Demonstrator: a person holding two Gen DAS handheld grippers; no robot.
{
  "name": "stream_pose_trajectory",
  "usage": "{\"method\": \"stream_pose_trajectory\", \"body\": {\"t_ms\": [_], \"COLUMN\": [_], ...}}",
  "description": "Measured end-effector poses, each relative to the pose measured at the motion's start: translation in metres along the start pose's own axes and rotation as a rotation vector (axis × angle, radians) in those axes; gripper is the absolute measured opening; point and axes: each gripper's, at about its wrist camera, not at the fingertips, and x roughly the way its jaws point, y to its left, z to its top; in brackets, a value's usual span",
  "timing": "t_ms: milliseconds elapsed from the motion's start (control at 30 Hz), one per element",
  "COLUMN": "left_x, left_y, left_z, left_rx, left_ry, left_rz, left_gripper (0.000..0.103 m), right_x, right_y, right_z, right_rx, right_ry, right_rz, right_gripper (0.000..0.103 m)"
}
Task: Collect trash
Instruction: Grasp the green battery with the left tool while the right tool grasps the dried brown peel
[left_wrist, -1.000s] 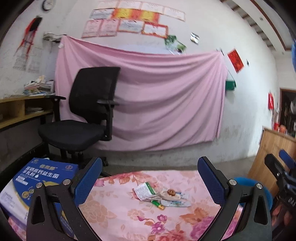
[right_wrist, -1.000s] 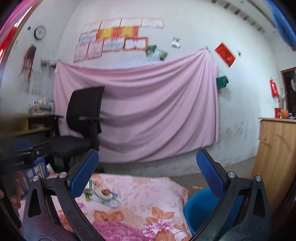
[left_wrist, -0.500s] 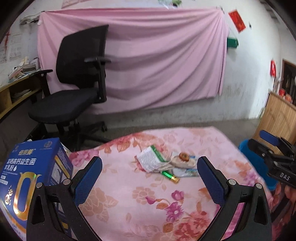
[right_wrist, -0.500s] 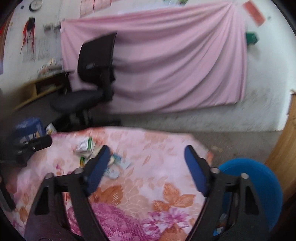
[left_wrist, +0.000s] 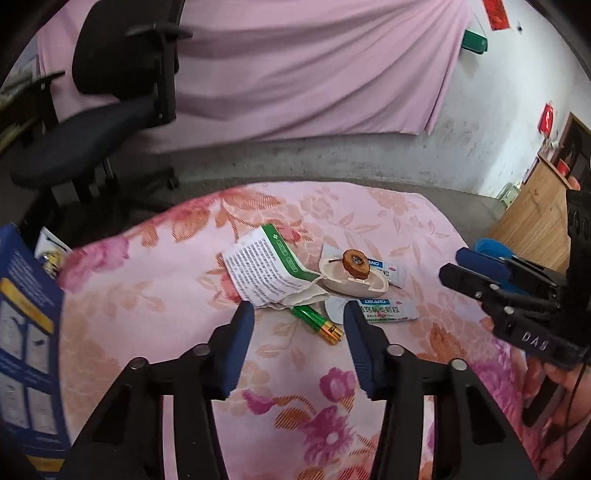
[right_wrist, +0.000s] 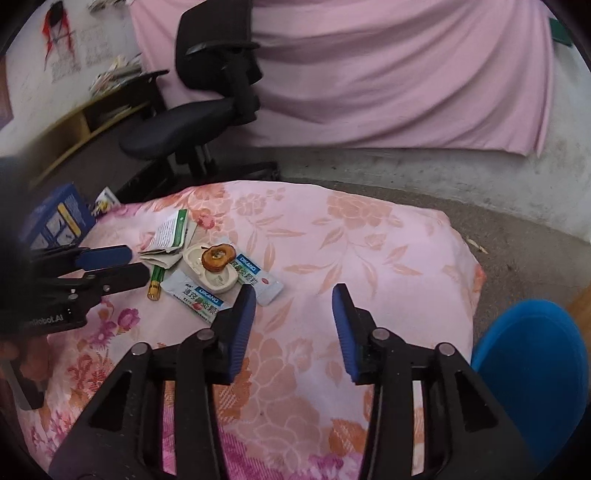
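A small pile of trash lies on the pink flowered cloth (left_wrist: 155, 295): a torn white-and-green paper packet (left_wrist: 264, 267), a green-and-gold battery (left_wrist: 317, 323), a cream apple slice with a brown core piece (left_wrist: 354, 264) on it, and white sachets (left_wrist: 386, 310). My left gripper (left_wrist: 298, 314) is open, its tips on either side of the battery and just short of it. My right gripper (right_wrist: 293, 299) is open over bare cloth, to the right of the pile (right_wrist: 216, 266). Nothing is held.
A blue bin (right_wrist: 532, 354) stands at the table's right edge. A blue printed box (left_wrist: 26, 332) stands at the left. Behind are a black office chair (right_wrist: 207, 122), a pink sheet (right_wrist: 388, 74) on the wall and a wooden cabinet (left_wrist: 535, 218).
Both grippers have tilted down and moved in over the table. The left one has closed in on the battery; both sets of fingers have narrowed but stay open.
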Motion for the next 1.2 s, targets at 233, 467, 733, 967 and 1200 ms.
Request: {"method": "stream_pose_trajectory", "body": {"t_ms": [233,467,733,967,1200], "left_x": [0.014,0.018,0.005,0.0,-0.006], "left_y": [-0.006,0.005,0.017,0.015,0.017], "left_z": [0.002,0.005,0.001,-0.001,-0.005], "left_rx": [0.014,-0.011,-0.046,-0.038,-0.049], "left_ry": [0.072,0.09,0.092,0.109,0.116], "left_rz": [-0.004,0.015,-0.019,-0.024,-0.026], "left_gripper": [0.037,0.008,0.007,0.007,0.007], "right_x": [0.019,0.026,0.047,0.059,0.047], "right_y": [0.001,0.009,0.029,0.044,0.043], "right_z": [0.009,0.017,0.032,0.032,0.025], "right_rx": [0.012,0.052,0.076,0.038,0.057], "right_ry": [0.041,0.043,0.085,0.142,0.119], "right_rz": [0.039,0.078,0.139,0.136,0.136], "right_gripper": [0.064,0.064,0.064,0.055,0.055]}}
